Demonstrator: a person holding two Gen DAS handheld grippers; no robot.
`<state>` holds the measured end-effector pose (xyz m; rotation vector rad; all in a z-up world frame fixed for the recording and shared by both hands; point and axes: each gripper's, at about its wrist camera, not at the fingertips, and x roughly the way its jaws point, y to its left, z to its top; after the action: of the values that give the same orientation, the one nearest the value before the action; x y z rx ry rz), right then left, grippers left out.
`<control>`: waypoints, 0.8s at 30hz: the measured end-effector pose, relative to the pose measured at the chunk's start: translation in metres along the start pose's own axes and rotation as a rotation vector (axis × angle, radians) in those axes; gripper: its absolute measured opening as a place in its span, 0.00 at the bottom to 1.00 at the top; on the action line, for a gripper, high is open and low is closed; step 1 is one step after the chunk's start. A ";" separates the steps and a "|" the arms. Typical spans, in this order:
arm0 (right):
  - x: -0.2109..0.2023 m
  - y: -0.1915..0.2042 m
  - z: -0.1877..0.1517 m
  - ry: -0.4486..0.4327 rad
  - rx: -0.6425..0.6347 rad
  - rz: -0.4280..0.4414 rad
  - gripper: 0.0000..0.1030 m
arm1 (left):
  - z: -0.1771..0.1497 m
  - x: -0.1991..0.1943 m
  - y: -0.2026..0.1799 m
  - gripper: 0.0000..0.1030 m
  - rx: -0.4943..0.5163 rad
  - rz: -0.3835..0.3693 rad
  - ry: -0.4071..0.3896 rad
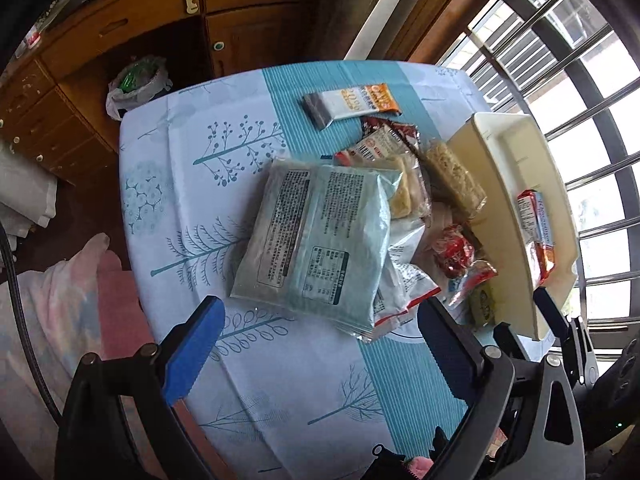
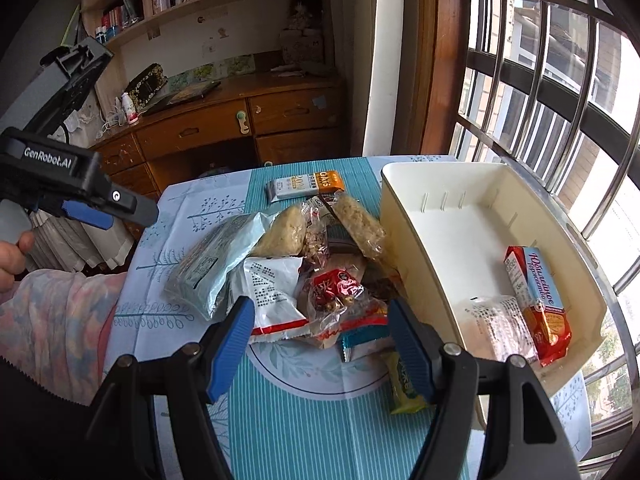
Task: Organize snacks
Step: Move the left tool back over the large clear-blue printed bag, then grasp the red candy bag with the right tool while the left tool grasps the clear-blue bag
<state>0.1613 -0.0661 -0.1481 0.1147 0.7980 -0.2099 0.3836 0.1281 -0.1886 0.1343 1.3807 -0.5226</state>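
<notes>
A pile of snack packets lies on the table. A large pale blue packet (image 1: 316,236) (image 2: 216,264) is on top at the left, with a red candy bag (image 2: 336,292) (image 1: 454,250), a white packet (image 2: 272,292) and rice bars (image 2: 358,226) beside it. A white bin (image 2: 472,240) (image 1: 492,184) at the right holds an orange biscuit pack (image 2: 536,304) (image 1: 536,232) and a clear wrapper (image 2: 502,326). My left gripper (image 1: 320,348) is open and empty above the table's near side. My right gripper (image 2: 322,344) is open and empty, just short of the pile.
An orange-and-white bar (image 2: 306,186) (image 1: 352,104) lies apart at the table's far side. A yellow packet (image 2: 404,388) lies near my right finger. A wooden desk (image 2: 224,120) stands behind, a barred window (image 2: 540,92) at the right. A lined bin (image 1: 138,84) sits on the floor.
</notes>
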 end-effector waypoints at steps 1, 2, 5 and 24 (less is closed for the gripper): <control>0.005 -0.001 0.001 -0.002 -0.003 0.003 0.67 | 0.003 0.009 0.000 0.94 0.002 0.015 0.015; 0.011 -0.001 0.001 -0.003 -0.007 0.005 0.67 | 0.007 0.017 0.001 0.94 0.003 0.028 0.027; 0.031 -0.003 0.000 0.010 -0.024 0.008 0.67 | 0.017 0.041 0.003 0.94 0.001 0.046 0.062; 0.099 -0.014 -0.004 0.102 -0.063 0.033 0.67 | 0.056 0.120 0.022 1.00 -0.066 0.139 0.174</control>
<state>0.2221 -0.0933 -0.2227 0.0798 0.9031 -0.1483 0.4551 0.0925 -0.2963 0.2245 1.5437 -0.3546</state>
